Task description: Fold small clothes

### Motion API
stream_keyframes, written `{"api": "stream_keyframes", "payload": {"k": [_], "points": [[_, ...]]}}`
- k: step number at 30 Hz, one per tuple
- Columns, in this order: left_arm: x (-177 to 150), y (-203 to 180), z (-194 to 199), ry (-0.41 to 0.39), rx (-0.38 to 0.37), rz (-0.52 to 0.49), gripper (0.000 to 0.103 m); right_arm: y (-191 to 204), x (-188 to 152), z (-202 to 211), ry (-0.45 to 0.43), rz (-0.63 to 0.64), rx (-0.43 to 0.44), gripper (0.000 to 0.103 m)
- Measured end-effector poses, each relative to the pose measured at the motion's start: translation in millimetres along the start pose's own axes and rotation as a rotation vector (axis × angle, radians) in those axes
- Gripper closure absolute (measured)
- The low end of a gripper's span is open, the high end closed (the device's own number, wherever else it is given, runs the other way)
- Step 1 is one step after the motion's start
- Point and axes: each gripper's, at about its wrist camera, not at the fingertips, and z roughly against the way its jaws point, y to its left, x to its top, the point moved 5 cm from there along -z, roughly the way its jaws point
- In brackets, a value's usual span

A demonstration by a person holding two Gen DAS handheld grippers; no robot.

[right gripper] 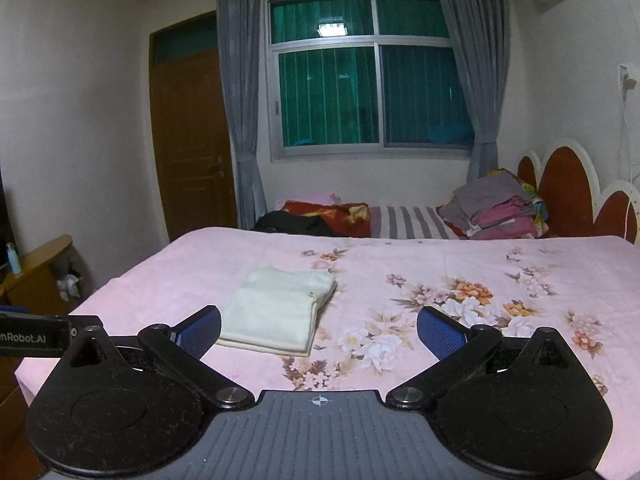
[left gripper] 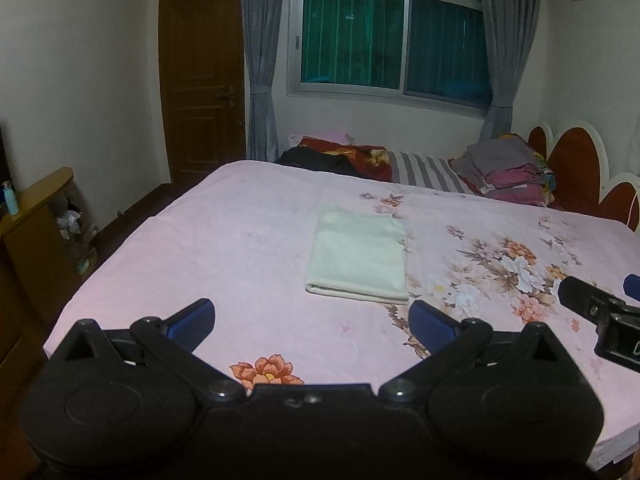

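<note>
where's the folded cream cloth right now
The folded cream cloth lies flat on the pink floral bedsheet, mid-bed, just ahead of both open grippers and left of the big flower print.

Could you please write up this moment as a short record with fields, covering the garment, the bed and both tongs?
garment: cream cloth, folded into a flat rectangle, lying on the bed
surface: pink flowered bedsheet
left tongs: open, nothing between them, short of the cloth
right tongs: open, nothing between them, apart from the cloth
background: pile of folded clothes by the headboard
fold status: looks complete
</note>
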Motion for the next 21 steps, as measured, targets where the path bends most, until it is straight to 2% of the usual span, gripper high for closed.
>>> {"api": "stream_keyframes", "payload": {"k": [21], "points": [[1.9,0.8,-2.9,0.003,0.007,-0.008,0.000,-0.8,-1.3,-7.1,0.009,-0.012,0.009,0.000]]}}
